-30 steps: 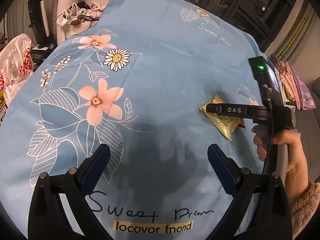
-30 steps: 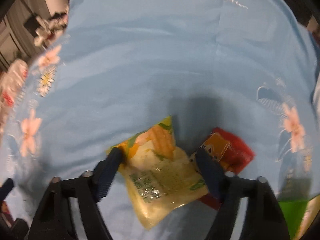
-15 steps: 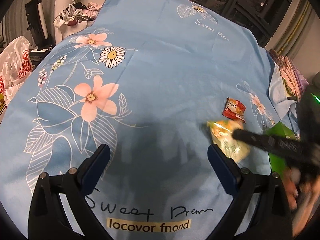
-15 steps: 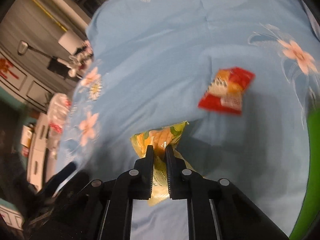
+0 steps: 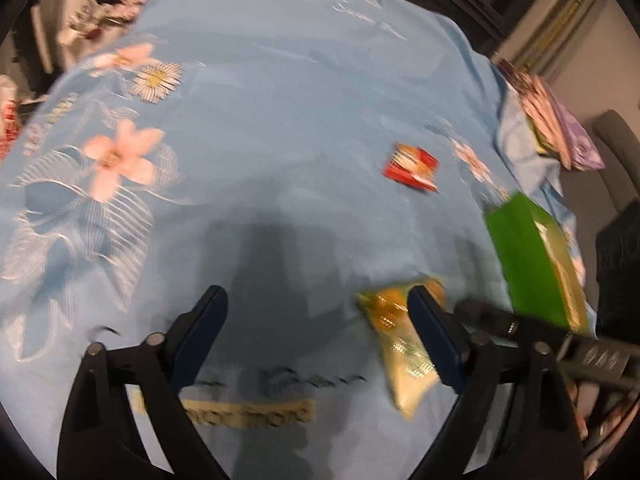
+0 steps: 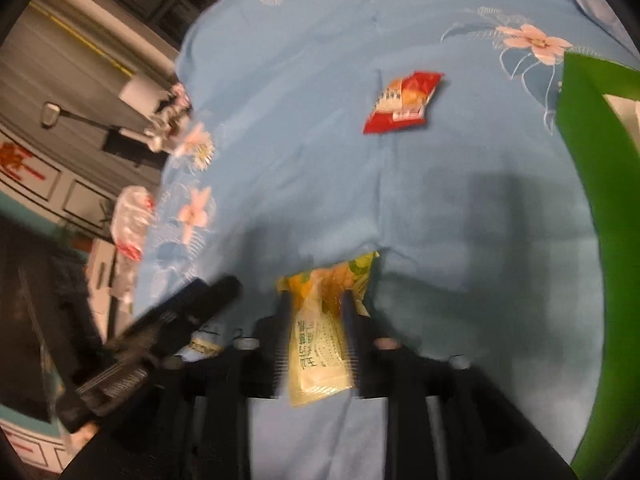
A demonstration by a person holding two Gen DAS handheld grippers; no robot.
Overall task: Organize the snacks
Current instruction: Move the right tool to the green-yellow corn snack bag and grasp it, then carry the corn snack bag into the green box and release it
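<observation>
Yellow snack packet (image 6: 320, 332) outside green box (image 6: 600, 208)

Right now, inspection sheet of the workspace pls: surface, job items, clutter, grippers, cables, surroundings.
Surface: blue floral cloth, printed lettering at near and far edges, shadows across the middle.
Job's things: yellow snack packet held by the right gripper; red snack packet lying loose on the cloth; green box at the right edge, something pale inside, contents unclear.
Clutter: patterned purple and pink items off the cloth's far right corner.
Grippers: left gripper fingers wide apart, nothing between them; right gripper fingers closed on the yellow packet.
Cables: nothing seen.
Surroundings: white plastic bag left of the cloth, dark windows beyond; image is blurred.
</observation>
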